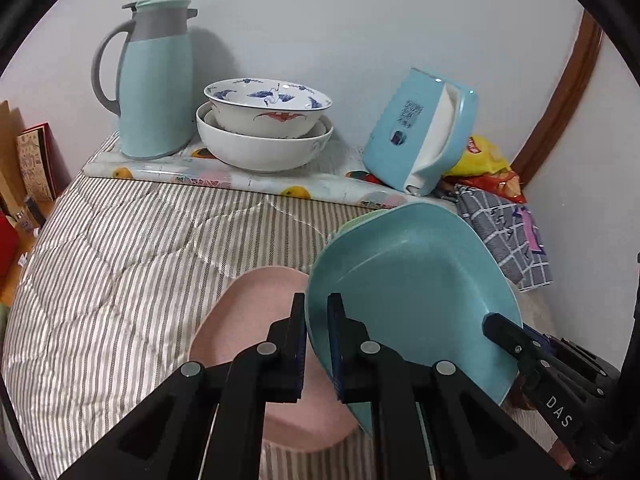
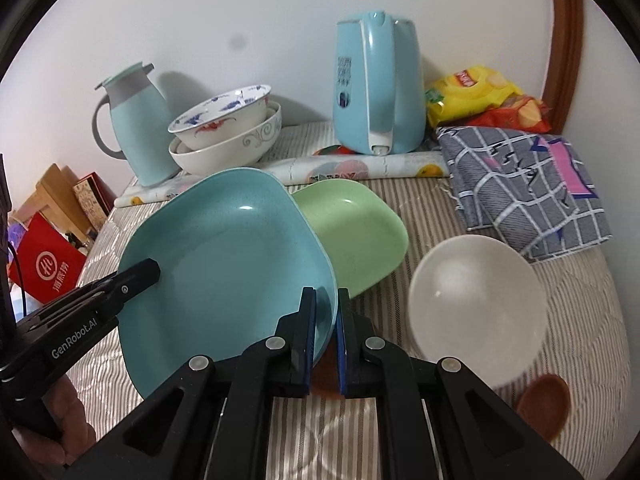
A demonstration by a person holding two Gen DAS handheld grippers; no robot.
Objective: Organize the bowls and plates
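Note:
A light blue plate [image 1: 416,292] is held tilted above the striped bed between both grippers. My left gripper [image 1: 317,340] is shut on its left rim. My right gripper [image 2: 326,336] is shut on its right rim; the plate also shows in the right wrist view [image 2: 224,264]. A pink plate [image 1: 256,312] lies flat under the left gripper. A green plate [image 2: 356,232] lies behind the blue one. A white bowl [image 2: 476,304] sits to the right. Two stacked bowls [image 1: 264,128] stand at the back.
A blue thermos jug [image 1: 156,84] and a blue kettle [image 2: 380,88] stand at the back by the wall. A checked cloth [image 2: 528,184] and snack bags [image 2: 480,96] lie at the right. A brown dish [image 2: 544,404] is at the lower right. Boxes [image 2: 52,256] stand left of the bed.

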